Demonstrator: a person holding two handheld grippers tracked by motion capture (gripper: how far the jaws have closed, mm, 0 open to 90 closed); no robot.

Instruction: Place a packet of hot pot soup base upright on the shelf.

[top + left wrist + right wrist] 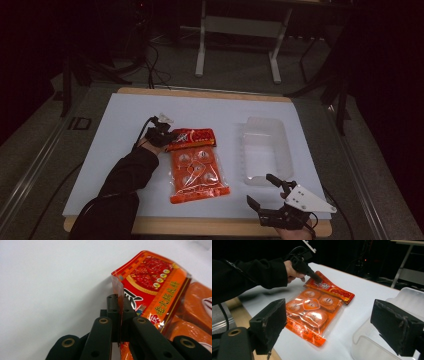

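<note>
An orange snack bag point(196, 167) is seen lying flat on the white counter point(125, 130), left of centre, long axis running from the near edge toward the far edge with a slight tilt. Its red printed header point(150, 287) points toward the far side, the clear part with round orange pieces point(312, 308) toward the person. The header's left corner is pinched by the left tongs point(167, 136), jaws closed on the film edge, which is seen standing up between the pads in the left gripper view point(120, 315). The left tongs are held at the bag's far-left corner, with the hand point(292, 271) and dark sleeve point(120, 185) coming in from the near left. The right tongs point(264, 190) are held off the bag, near the counter's near edge and to the bag's right, jaws spread wide with nothing between them; in the right gripper view the bag is framed in the gap between the two pads point(269, 322), well apart from them. A clear plastic tray point(265, 150) is seen right of the bag, just beyond the right tongs, long axis also near-to-far. Bag and tray are not touching. A white-legged stand point(240, 30) is seen on the floor beyond the counter.
</note>
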